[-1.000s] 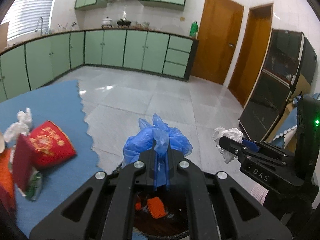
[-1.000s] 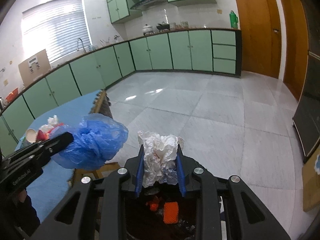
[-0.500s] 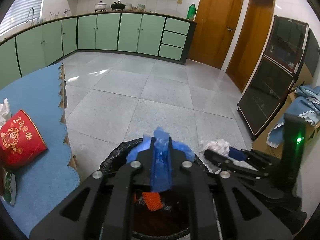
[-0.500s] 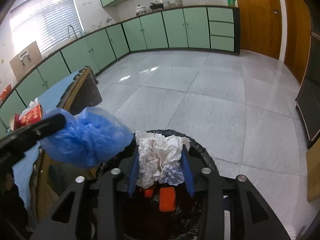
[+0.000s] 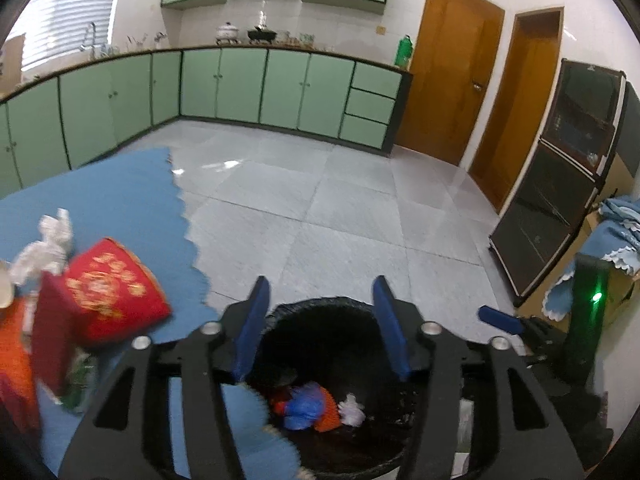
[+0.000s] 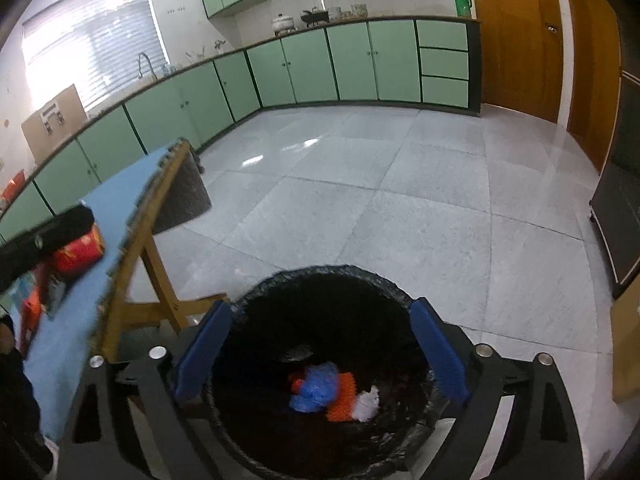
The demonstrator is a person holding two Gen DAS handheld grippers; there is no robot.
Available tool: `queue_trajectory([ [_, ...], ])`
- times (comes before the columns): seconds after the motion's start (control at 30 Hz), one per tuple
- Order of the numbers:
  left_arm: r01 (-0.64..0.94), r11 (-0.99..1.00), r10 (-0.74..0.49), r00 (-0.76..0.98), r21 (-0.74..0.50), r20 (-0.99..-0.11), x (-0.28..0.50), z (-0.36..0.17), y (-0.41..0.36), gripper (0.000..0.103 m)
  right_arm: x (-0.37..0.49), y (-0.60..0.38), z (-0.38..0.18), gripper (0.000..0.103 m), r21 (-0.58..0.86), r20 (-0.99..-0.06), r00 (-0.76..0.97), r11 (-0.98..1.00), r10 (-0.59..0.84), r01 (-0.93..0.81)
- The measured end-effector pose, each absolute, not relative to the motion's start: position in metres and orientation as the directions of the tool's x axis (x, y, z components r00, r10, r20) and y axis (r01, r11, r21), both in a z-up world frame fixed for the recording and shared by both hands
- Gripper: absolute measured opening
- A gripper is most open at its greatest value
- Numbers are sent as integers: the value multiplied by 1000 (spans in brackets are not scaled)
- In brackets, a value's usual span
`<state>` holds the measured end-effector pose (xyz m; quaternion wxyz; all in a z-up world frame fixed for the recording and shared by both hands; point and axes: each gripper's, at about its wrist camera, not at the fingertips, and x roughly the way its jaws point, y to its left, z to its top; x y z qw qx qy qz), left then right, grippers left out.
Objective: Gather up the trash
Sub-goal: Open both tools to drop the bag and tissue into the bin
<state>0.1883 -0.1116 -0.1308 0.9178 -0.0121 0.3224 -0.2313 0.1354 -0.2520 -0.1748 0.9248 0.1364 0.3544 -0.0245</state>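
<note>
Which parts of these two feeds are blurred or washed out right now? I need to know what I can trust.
Left wrist view: the red box and the clutter beside it on the table are motion-smeared; the bin reads sharper. Right wrist view: the window is blown out white, the table edge smears, and floor tiles carry glare patches. Both bend straight lines toward the rim.
</note>
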Motion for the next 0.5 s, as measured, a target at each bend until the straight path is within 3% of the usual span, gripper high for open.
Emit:
queue_trajectory([
  [0.07,404,901,-418,706,-160,-572,182,-123,-101,62,130,-244,-159,97,234,-636,771,963,46,135],
  [0.23,341,934,-340,771,-102,-539,161,-101,-64,73,124,-217,-127,97,225,-576,817,966,29,125],
  [0.5,172,984,-175,843,-53,-508,132,-82,10,79,122,-167,-95,97,234,-494,867,970,62,63],
])
